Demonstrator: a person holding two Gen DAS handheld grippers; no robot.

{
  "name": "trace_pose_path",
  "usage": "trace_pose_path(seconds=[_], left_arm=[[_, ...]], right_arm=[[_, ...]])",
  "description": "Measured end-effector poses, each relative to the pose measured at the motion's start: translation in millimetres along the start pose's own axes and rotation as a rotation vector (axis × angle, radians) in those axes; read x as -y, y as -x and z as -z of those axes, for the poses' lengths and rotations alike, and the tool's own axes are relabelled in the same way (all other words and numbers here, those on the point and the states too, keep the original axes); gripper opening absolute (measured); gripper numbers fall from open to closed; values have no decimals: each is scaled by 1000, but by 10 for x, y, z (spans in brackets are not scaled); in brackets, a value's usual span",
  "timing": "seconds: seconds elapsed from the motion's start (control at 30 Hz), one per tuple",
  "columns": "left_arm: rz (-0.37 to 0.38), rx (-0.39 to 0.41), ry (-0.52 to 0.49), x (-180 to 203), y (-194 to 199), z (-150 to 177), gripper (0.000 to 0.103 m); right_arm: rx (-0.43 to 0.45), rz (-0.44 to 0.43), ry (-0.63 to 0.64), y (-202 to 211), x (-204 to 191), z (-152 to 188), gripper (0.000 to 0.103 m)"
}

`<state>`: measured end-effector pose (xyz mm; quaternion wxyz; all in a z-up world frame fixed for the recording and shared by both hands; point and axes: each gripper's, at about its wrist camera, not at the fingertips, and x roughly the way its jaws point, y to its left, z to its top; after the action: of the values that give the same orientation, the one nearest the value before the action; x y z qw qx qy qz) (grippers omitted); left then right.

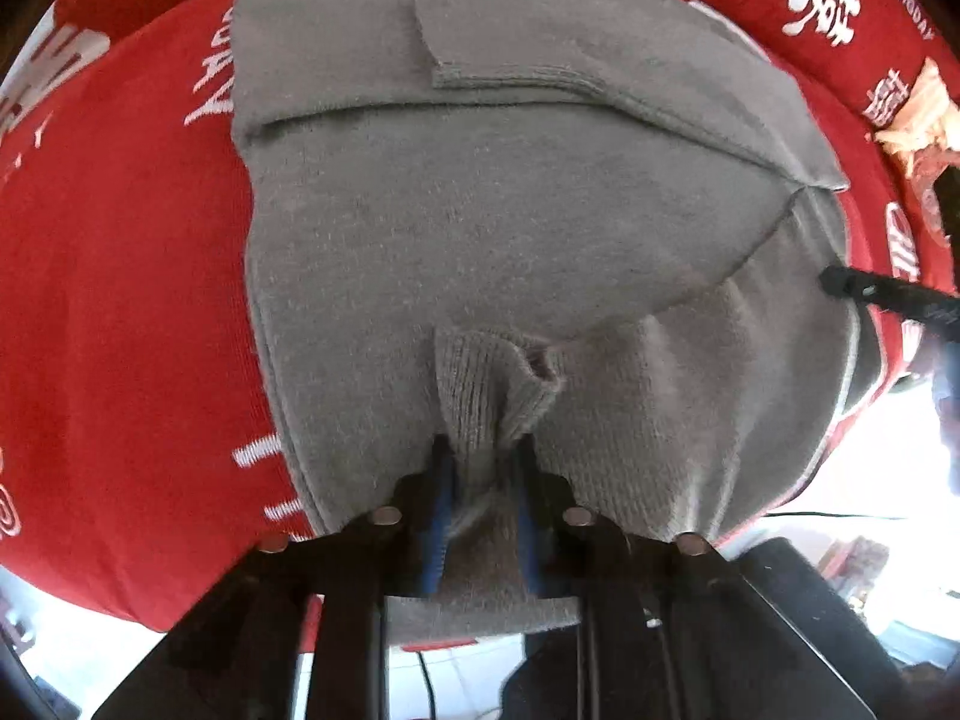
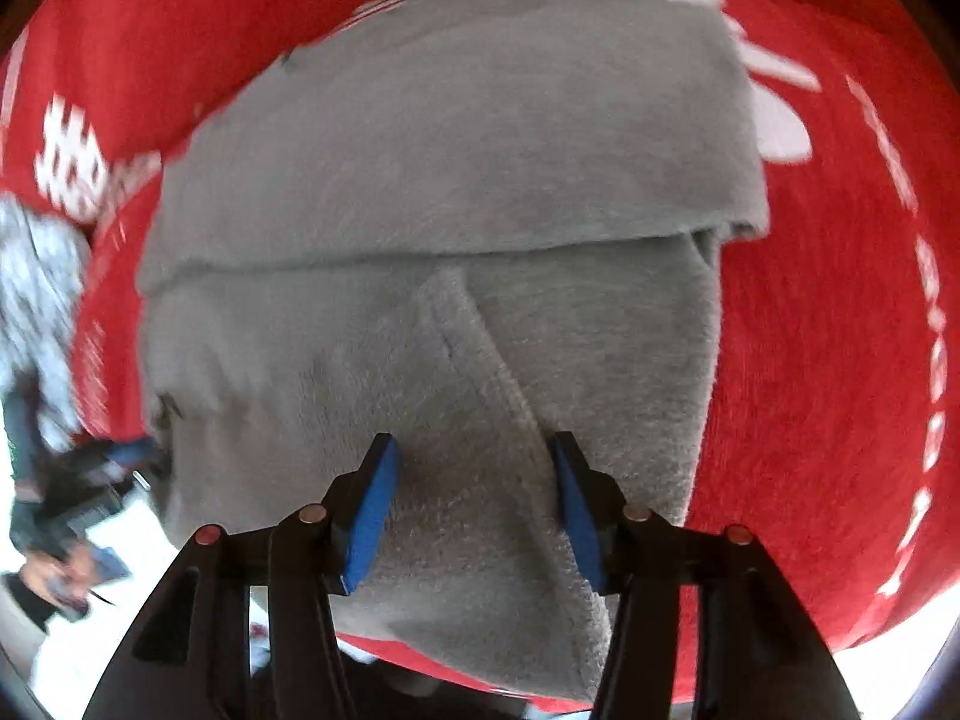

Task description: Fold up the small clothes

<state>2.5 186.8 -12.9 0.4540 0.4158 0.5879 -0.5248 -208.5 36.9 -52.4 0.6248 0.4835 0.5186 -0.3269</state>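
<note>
One grey knitted garment [image 1: 480,228] lies partly folded on a red cloth with white characters [image 1: 120,276] that covers the table. In the left wrist view it fills the centre, and a folded sleeve with a ribbed cuff [image 1: 510,72] rests across its upper part at 12 o'clock. At 6 o'clock a ribbed fold of the garment rises in a small bunch, and the left hand-held gripper [image 1: 480,468] pinches it: its blue pads stand narrow and press the knit from both sides. At 3 o'clock, at the garment's edge, a dark tip of the other tool [image 1: 864,288] shows. In the right wrist view, which is blurred, the right hand-held gripper [image 2: 474,480] is over the garment [image 2: 456,168] with its blue pads apart; a hem edge runs between them, but the pads do not press it. At 9 o'clock a person's hand [image 2: 48,576] shows beside the table.
</note>
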Motion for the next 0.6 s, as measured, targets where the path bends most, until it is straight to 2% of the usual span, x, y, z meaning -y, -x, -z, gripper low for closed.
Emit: trace_pose_path(seconds=[0.03, 0.1, 0.13, 0.17, 0.27, 0.4, 0.6], left_arm=[[0, 11, -3, 3, 30, 13, 18], [3, 50, -5, 15, 140, 65, 17], [10, 68, -2, 9, 195, 101, 15], [20, 93, 7, 7, 276, 125, 8], [52, 158, 35, -6, 522, 176, 8], [62, 251, 23, -43, 873, 145, 8], [48, 331, 43, -68, 1175, -177, 8]], right_arm=[[-1, 28, 16, 6, -47, 21, 14], [24, 41, 20, 77, -98, 57, 10], [43, 47, 17, 145, -114, 83, 9], [62, 48, 11, 211, -126, 105, 9], [113, 54, 3, 438, -157, 186, 9], [192, 81, 21, 719, -292, 202, 9], [278, 59, 42, 1072, -351, -29, 9]])
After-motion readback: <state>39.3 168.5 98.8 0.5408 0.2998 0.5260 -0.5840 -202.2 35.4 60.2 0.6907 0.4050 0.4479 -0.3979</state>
